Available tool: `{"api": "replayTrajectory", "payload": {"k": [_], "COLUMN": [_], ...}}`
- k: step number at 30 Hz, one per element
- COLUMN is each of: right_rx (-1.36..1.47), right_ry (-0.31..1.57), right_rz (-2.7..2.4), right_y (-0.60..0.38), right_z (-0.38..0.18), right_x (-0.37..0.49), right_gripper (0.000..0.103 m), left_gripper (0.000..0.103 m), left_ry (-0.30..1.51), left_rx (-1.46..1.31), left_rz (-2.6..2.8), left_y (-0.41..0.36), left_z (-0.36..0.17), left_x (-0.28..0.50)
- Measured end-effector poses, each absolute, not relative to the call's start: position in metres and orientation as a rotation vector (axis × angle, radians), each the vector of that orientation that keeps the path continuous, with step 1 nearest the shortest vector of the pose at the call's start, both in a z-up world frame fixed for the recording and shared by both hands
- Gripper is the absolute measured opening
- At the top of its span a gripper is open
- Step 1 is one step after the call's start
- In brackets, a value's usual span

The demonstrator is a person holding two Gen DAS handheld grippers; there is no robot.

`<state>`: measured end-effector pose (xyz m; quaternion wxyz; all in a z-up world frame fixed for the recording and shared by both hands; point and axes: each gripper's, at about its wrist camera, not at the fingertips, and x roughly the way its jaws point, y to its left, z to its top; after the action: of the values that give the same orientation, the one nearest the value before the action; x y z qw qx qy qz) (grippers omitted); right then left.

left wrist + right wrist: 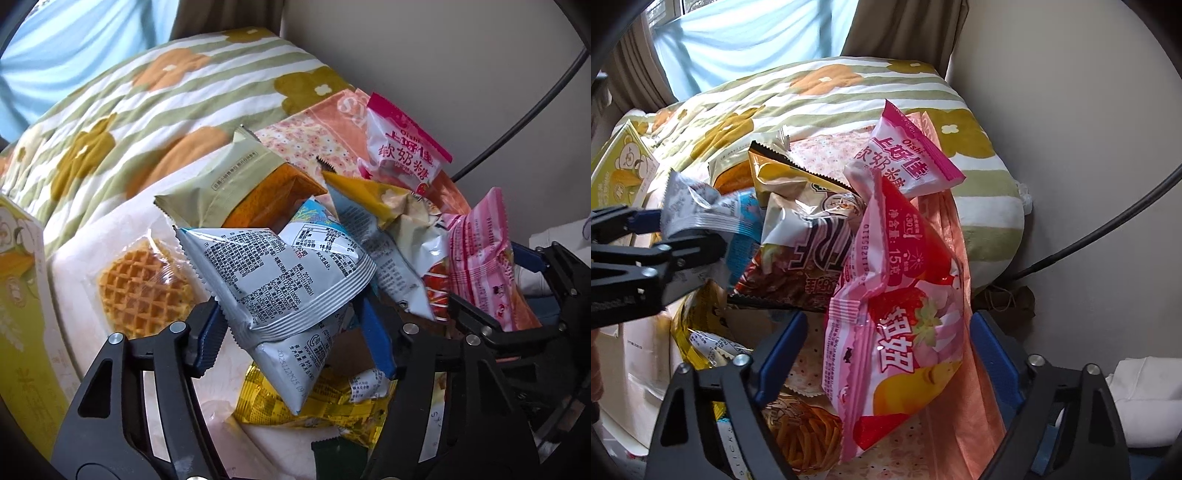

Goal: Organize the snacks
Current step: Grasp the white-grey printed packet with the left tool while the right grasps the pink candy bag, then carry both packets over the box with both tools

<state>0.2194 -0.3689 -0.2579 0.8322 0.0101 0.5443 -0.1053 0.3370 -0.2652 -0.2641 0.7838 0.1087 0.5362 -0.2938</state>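
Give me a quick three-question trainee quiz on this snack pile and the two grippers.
1. True or false: the right gripper has clamped the strawberry packet.
2. Which item is gripped by the left gripper? A: grey packet. B: waffle. C: green box.
3. Fill in: in the left wrist view, the waffle lies to the ___ of the grey packet.

Key
1. False: the packet is between the pads, but both stand clear of it.
2. A.
3. Left.
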Motion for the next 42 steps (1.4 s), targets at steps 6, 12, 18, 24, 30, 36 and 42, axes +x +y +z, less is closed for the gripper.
{"api": "replayTrajectory", "payload": {"k": [6,12,18,24,30,36,42], "right_rx": [-0.016,0.009,0.018,-0.012,-0.057,-0.090,-0.118], "right_ry": [1.169,1.149,1.115,1.058,0.971,0.873,0.803], "right_rz": [-0.217,-0.192,-0.166,-0.122,-0.027,0.104,0.215], "right_y": [-0.367,-0.365,-0.362,-0.355,-0.342,-0.312,-0.257], "right_z": [-0.260,-0.249,-0.228,-0.195,-0.157,-0.119,-0.089], "right_x": [0.220,0.212,0.200,0.186,0.184,0.202,0.231], "right_gripper": [0.059,0.050,0.049,0.049,0.049,0.049,0.049], "left_gripper": [0.061,0.061,0.061,0.061,0.061,0.061,0.061], "left_ry": [1.130,1.114,1.078,1.010,0.926,0.832,0.747], "left_rx": [0.251,0.236,0.209,0.165,0.090,0.034,0.002], "left_rz": [-0.612,-0.591,-0.551,-0.481,-0.360,-0.242,-0.150], "left_y": [-0.263,-0.257,-0.243,-0.221,-0.184,-0.134,-0.072], "left_z": [-0.253,-0.241,-0.219,-0.186,-0.144,-0.099,-0.064], "left_x": [0.331,0.324,0.311,0.292,0.270,0.263,0.272]}}
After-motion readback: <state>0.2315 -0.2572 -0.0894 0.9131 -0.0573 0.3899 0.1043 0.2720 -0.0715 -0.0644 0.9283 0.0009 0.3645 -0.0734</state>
